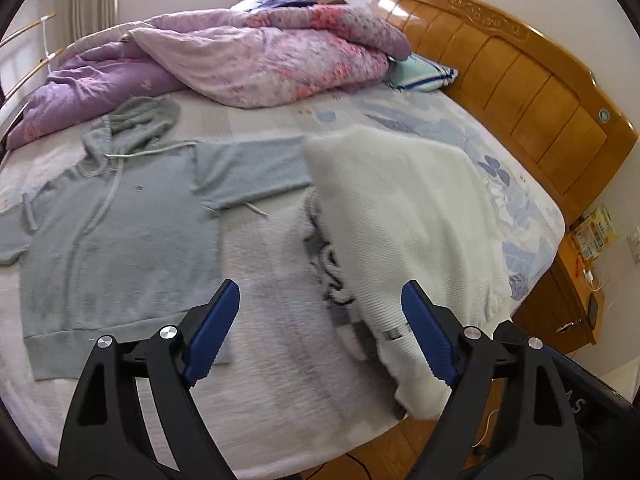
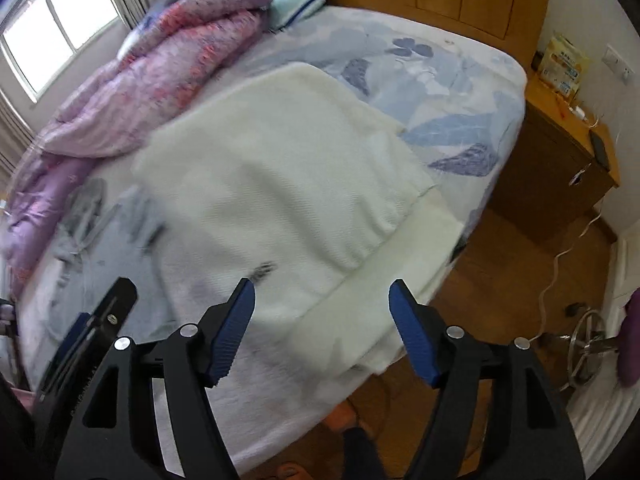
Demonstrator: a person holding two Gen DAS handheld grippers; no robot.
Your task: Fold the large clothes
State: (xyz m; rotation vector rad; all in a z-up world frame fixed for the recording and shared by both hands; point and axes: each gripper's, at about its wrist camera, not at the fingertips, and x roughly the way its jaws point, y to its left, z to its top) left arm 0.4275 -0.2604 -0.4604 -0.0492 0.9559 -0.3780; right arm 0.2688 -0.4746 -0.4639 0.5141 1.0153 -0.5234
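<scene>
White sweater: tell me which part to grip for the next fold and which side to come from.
Grip the ribbed hem band of the white sweater, coming from the foot edge of the bed. The band lies flat and nearest the open right hand-held gripper, partly overhanging the mattress edge, so a finger can probably slip under it. The left hand-held gripper is open too.
</scene>
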